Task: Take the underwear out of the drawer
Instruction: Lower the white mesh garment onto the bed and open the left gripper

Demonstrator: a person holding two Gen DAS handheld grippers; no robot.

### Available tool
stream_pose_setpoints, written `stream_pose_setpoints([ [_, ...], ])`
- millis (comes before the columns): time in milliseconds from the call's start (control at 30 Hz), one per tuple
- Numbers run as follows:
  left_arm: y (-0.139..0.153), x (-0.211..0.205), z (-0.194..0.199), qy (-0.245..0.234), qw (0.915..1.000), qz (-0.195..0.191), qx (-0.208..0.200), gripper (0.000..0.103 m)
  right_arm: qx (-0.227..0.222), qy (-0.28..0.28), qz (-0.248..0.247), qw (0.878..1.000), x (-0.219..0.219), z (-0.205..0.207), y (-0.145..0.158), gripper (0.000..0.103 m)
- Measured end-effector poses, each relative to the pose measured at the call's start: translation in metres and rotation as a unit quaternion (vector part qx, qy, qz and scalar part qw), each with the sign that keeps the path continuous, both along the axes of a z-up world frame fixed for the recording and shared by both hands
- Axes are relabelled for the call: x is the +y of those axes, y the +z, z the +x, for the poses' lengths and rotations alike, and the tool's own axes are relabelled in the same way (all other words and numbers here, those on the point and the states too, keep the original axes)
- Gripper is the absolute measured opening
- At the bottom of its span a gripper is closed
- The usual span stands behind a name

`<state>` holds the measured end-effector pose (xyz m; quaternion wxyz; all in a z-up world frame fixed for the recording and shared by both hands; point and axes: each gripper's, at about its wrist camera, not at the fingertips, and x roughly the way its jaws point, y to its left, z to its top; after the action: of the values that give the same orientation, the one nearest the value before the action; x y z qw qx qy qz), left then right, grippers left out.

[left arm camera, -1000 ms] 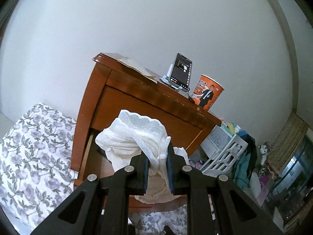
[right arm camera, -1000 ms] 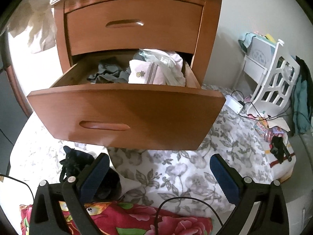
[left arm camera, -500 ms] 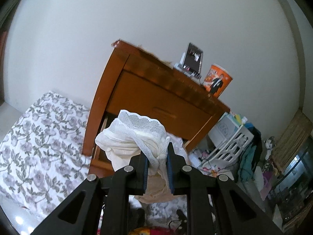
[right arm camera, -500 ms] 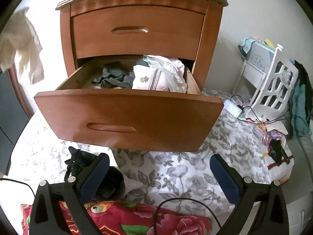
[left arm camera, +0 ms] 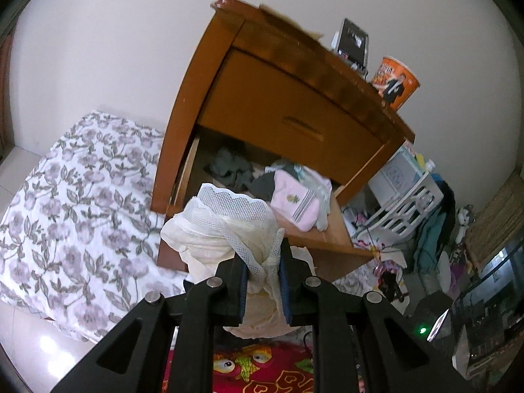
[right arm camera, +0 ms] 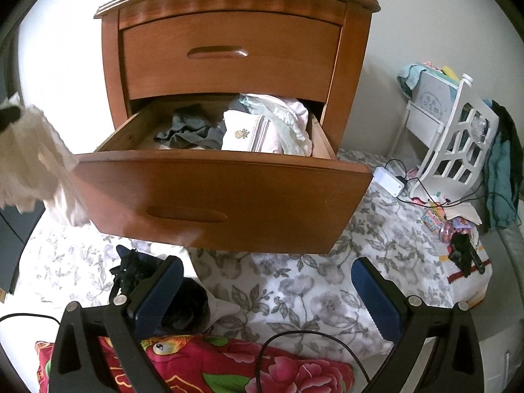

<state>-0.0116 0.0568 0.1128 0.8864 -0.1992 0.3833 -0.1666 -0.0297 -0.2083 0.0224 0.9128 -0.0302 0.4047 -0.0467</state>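
My left gripper point(left arm camera: 263, 271) is shut on a cream lace-trimmed pair of underwear point(left arm camera: 226, 229), held in the air left of the open lower drawer point(left arm camera: 330, 239). The same cream underwear point(right arm camera: 29, 157) shows blurred at the left edge of the right wrist view, beside the drawer front point(right arm camera: 222, 203). Inside the drawer lie grey underwear point(right arm camera: 190, 131), a pink-white folded piece point(right arm camera: 249, 134) and pale lacy garments point(right arm camera: 285, 121). My right gripper point(right arm camera: 265, 291) stands open and empty low in front of the drawer, above the floral sheet point(right arm camera: 294, 294). Black underwear point(right arm camera: 137, 271) lies on the sheet by its left finger.
The wooden nightstand point(right arm camera: 229, 49) carries a phone on a stand point(left arm camera: 353, 44) and an orange noodle cup point(left arm camera: 394, 82). A white rack point(right arm camera: 458, 137), power strip point(right arm camera: 388, 181) with cables and small clutter stand to the right. A red flowered cloth point(right arm camera: 229, 366) lies nearest me.
My left gripper has sunk and tipped downward with the cream underwear, so the open drawer's contents now show behind it. In the right view the cream cloth dropped lower along the left edge.
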Motion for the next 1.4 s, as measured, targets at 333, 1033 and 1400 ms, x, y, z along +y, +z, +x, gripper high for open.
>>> stream_pose_setpoints([
  [333, -0.031, -0.022, 0.011, -0.032, 0.9984, 0.011, 0.046, 0.016, 0.005, -0.003, 0.003, 1.000, -0.002, 0.002, -0.003, 0.103],
  [1033, -0.128, -0.072, 0.034, -0.072, 0.9820, 0.076, 0.157, 0.016, 0.023, -0.008, 0.009, 1.000, -0.011, 0.010, -0.020, 0.103],
  [1400, -0.187, -0.073, 0.047, -0.061, 0.9678, 0.089, 0.227, 0.017, 0.031, -0.012, 0.012, 0.999, -0.015, 0.014, -0.028, 0.103],
])
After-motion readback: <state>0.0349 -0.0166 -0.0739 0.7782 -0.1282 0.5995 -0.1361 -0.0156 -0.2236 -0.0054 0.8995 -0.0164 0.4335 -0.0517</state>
